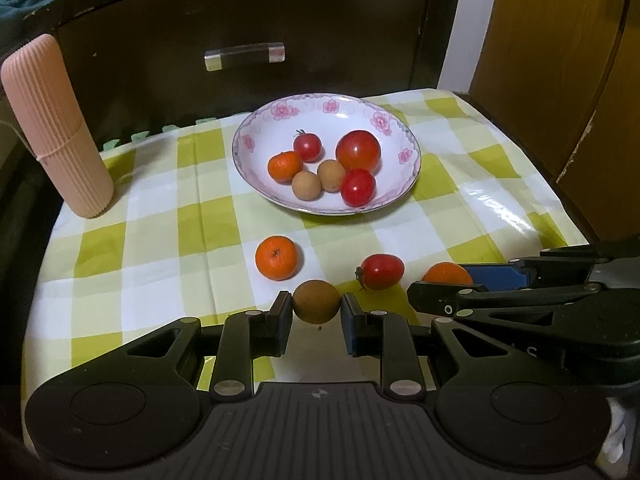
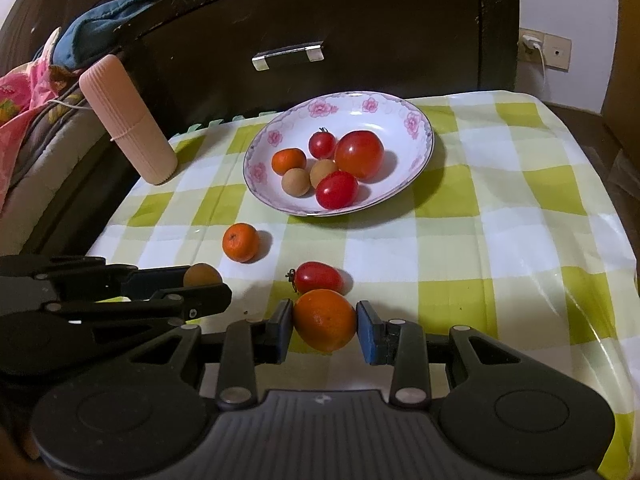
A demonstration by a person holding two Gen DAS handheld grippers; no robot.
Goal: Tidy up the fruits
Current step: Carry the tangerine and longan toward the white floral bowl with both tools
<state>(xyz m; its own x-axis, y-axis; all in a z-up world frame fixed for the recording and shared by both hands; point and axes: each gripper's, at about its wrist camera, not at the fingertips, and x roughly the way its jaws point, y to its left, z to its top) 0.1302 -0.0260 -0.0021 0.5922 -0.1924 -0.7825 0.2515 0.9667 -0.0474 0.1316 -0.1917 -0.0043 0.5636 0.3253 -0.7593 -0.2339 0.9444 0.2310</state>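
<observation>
Left gripper [image 1: 316,310]: pressed on the brown longan [image 1: 316,301], low in the middle of the left wrist view. Both pads touch its sides, so it pinches the fruit at the widest part.
Right gripper [image 2: 325,326]: the big orange [image 2: 325,319] sits between its fingers, low in the middle of the right wrist view. The left pad touches the peel; at the right pad I see a thin gap, so I cannot tell if the hold is firm.
Brown longan, handling: I judge it light, with a thin dry shell that may crack. A soft squeeze across the middle is enough. It is round, so it can roll out.
Big orange, handling: probably heavier, firm, with a pebbled peel that gives good friction. Take it across the equator.
Fruits not yet sorted: a small mandarin [image 1: 277,258] and a long red tomato [image 1: 382,271] lie on the cloth, between the grippers and the plate.
Tomato, handling: smooth, shiny skin, likely slippery and easy to bruise.
Plate [image 1: 394,196]: white, glazed, shallow, with pink flowers on the rim, in the upper middle. It holds three tomatoes, one mandarin and two longans already.
Cloth [image 1: 160,220]: glossy plastic with green and white checks, a little wrinkled.
Pink ribbed cylinder [image 1: 56,128]: stands at the left edge, well apart from the fruits.
</observation>
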